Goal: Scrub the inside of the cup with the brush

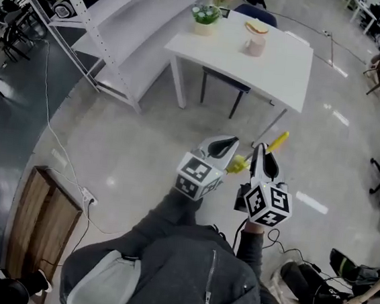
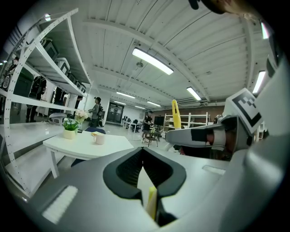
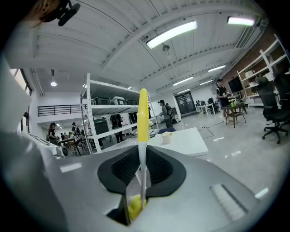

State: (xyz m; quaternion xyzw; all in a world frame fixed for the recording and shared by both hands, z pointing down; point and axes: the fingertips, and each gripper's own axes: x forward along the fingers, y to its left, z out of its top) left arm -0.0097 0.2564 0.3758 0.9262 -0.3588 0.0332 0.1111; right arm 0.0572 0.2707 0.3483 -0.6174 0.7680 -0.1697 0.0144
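Though thin and white-stemmed, the brush [image 3: 142,113] has yellow ends.

The brush [image 3: 142,118] had a bright yellow handle on a white stem. The left gripper [image 1: 233,144] and right gripper [image 1: 261,149] were pale grey with black ribbed pads, each carrying a cube [image 1: 199,176] patterned in black-and-white squares. At the top of the head view the table [image 1: 286,74] was white, the cup [image 1: 254,46] pale pink and the plant [image 1: 206,13] green. The floor [image 1: 130,142] was glossy grey.
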